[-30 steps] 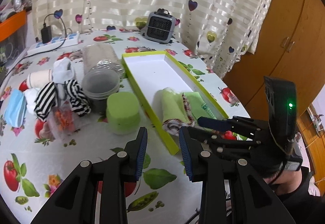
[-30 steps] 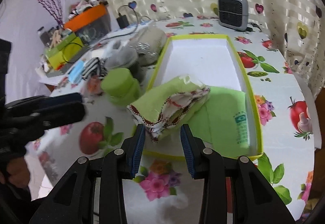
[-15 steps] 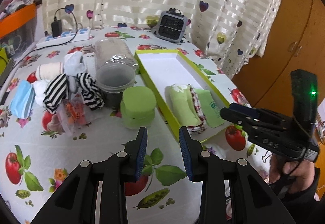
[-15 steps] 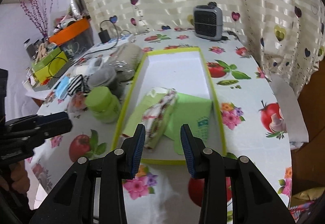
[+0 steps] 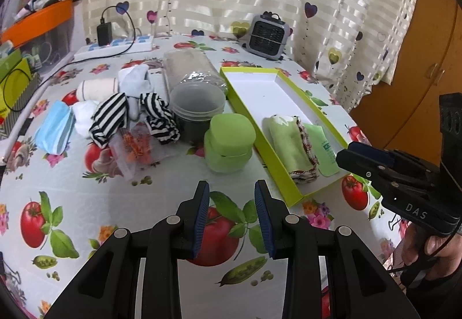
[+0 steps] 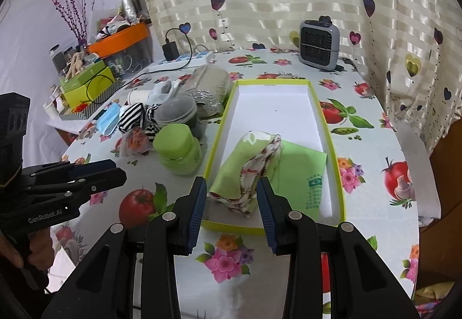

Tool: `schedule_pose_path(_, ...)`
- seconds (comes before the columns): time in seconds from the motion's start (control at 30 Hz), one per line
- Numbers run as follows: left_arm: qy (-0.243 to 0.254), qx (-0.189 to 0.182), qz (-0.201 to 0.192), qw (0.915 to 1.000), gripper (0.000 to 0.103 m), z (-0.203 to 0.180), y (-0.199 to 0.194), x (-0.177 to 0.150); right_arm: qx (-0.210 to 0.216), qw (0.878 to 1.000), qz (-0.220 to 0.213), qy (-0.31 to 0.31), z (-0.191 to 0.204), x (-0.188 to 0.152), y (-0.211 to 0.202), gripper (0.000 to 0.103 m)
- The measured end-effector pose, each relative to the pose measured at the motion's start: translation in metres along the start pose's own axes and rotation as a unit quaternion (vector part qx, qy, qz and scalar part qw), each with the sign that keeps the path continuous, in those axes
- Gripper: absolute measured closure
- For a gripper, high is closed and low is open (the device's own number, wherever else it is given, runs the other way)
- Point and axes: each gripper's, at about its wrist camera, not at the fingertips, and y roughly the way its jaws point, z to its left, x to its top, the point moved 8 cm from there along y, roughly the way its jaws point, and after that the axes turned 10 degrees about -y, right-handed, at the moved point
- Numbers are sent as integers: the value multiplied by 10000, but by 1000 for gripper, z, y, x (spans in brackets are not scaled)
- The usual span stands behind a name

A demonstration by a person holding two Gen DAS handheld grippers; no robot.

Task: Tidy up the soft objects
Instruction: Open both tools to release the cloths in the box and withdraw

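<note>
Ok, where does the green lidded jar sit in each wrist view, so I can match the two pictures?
Left wrist: green lidded jar at centre, just left of the yellow-green box.
Right wrist: jar left of centre, again against the box's left wall.
Shared landmark: grey fan heater by the curtain.

Both wrist views look down, near, sharing the box (image 5: 284, 128) (angled)
</note>
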Motion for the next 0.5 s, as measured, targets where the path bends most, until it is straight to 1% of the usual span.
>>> schedule_pose_path(0.23, -29, 132, -79, 9999, 72, 8, -5, -1, 41, 9999, -35, -113, 11, 4, -2, 66)
schedule_pose_path(0.5, -221, 150, -91, 9996, 72, 19, -8, -1, 83, 9997, -70, -236, 23, 8, -4, 66)
